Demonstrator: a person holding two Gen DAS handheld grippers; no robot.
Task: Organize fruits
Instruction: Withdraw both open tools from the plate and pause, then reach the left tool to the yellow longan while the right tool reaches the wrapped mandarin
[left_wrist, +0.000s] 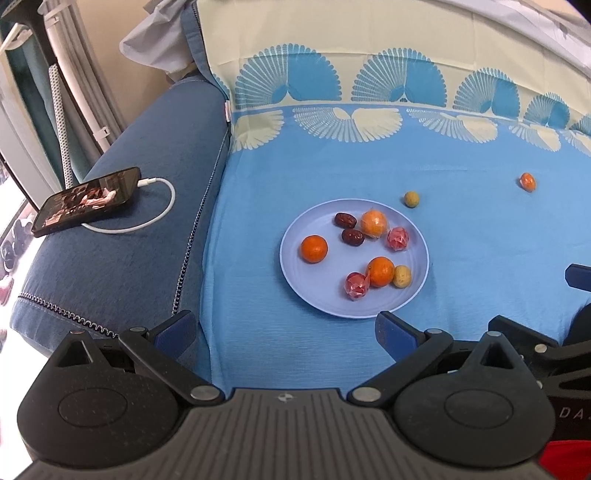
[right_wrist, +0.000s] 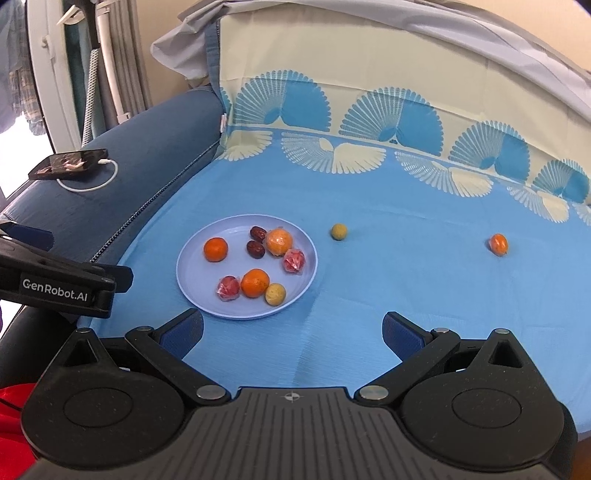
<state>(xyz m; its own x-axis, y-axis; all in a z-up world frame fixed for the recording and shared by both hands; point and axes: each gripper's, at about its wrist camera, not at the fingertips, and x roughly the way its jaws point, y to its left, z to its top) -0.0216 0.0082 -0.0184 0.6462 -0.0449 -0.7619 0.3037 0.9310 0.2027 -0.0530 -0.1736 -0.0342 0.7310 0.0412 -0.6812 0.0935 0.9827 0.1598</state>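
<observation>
A pale blue plate (left_wrist: 295, 266) (right_wrist: 192, 280) lies on the blue cloth and holds several fruits: oranges (left_wrist: 314, 249) (right_wrist: 215, 249), two dark dates (left_wrist: 352, 236) (right_wrist: 255, 249), wrapped red fruits (left_wrist: 357, 285) (right_wrist: 294, 261) and a small yellow fruit (left_wrist: 402, 276) (right_wrist: 275, 294). Off the plate lie a small yellow-green fruit (left_wrist: 411, 199) (right_wrist: 338, 231) and a wrapped orange (left_wrist: 527, 181) (right_wrist: 498, 244) further right. My left gripper (left_wrist: 286, 332) is open and empty, near the plate's front edge. My right gripper (right_wrist: 293, 332) is open and empty, right of the plate.
A phone (left_wrist: 86, 201) (right_wrist: 68, 163) on a white charging cable (left_wrist: 155, 210) lies on the dark blue sofa arm (left_wrist: 122, 258) at left. A patterned cloth-covered backrest (left_wrist: 369, 74) rises behind. The left gripper's body (right_wrist: 62, 288) shows in the right wrist view.
</observation>
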